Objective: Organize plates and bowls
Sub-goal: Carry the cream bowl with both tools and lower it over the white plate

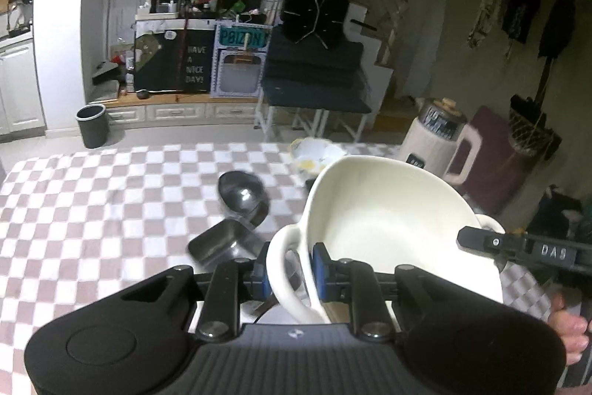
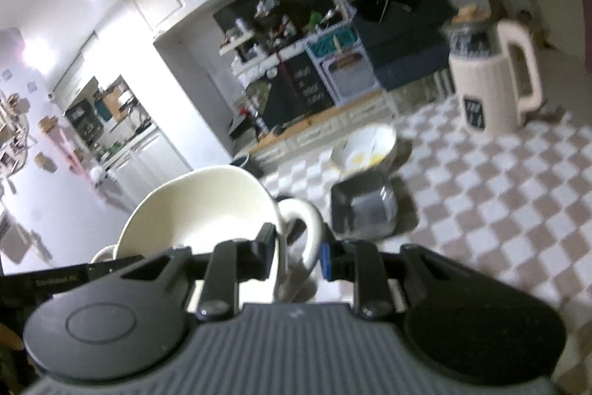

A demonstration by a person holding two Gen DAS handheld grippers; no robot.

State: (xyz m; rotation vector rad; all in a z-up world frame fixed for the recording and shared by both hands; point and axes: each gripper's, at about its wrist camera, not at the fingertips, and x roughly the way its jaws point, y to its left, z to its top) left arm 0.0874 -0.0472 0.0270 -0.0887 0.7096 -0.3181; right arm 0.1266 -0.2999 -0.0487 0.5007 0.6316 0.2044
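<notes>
Both the left claw [image 1: 289,274] and right claw [image 2: 296,256] grip the cream bowl's [image 1: 392,213] loop handles

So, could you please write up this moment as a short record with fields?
held item: white two-handled bowl, lifted and tilted above the table
left tongs: shut on the bowl's handle
right tongs: around the bowl's other handle; whether they grip it cannot be told
surface: checkered tablecloth
on the table: round steel bowl, square steel tray, yellow-patterned bowl, cream jug
background: dark bin on the floor
</notes>
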